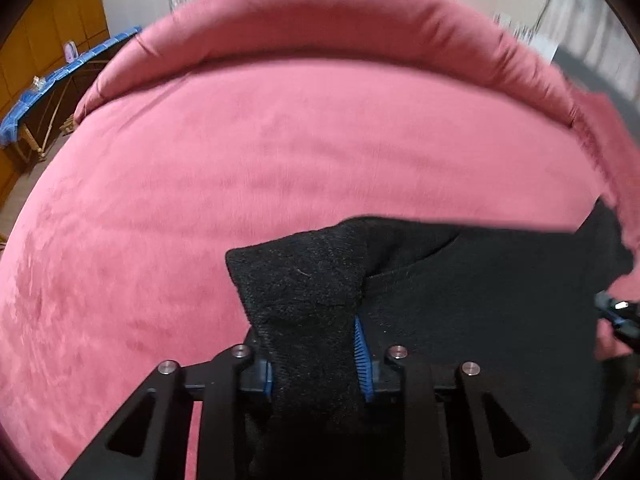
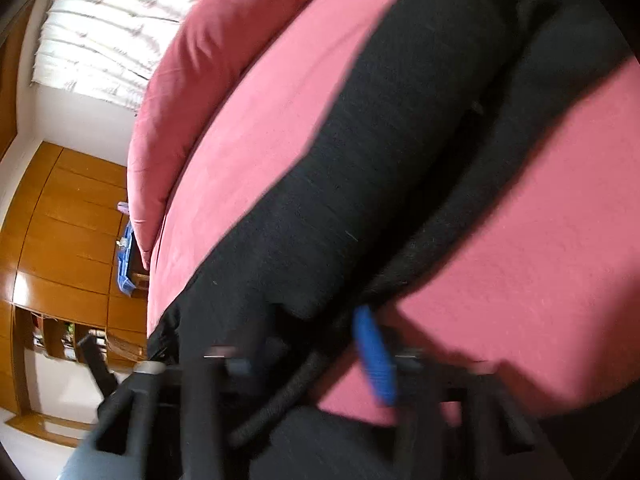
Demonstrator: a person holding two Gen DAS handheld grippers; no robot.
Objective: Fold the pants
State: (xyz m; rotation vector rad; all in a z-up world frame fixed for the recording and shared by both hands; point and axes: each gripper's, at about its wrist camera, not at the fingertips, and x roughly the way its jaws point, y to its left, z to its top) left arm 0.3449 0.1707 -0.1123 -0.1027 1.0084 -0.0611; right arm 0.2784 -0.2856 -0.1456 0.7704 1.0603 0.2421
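Note:
The black pants (image 1: 480, 304) lie on a pink bed cover (image 1: 240, 184), spreading to the right in the left wrist view. My left gripper (image 1: 316, 364) is shut on a bunched black corner of the pants (image 1: 304, 280), held between its blue pads (image 1: 362, 356). In the right wrist view the pants (image 2: 360, 152) run as a long dark band across the bed. My right gripper (image 2: 316, 360) is shut on a black edge of the pants; one blue pad (image 2: 374, 356) shows, and the view is blurred. The right gripper also shows at the right edge of the left wrist view (image 1: 618, 318).
A rolled pink bolster (image 1: 320, 24) runs along the bed's far side, also in the right wrist view (image 2: 188, 92). A blue-topped wooden table (image 1: 44, 88) stands to the left. Wooden cupboards (image 2: 60, 220) and a curtained window (image 2: 104, 36) are beyond the bed.

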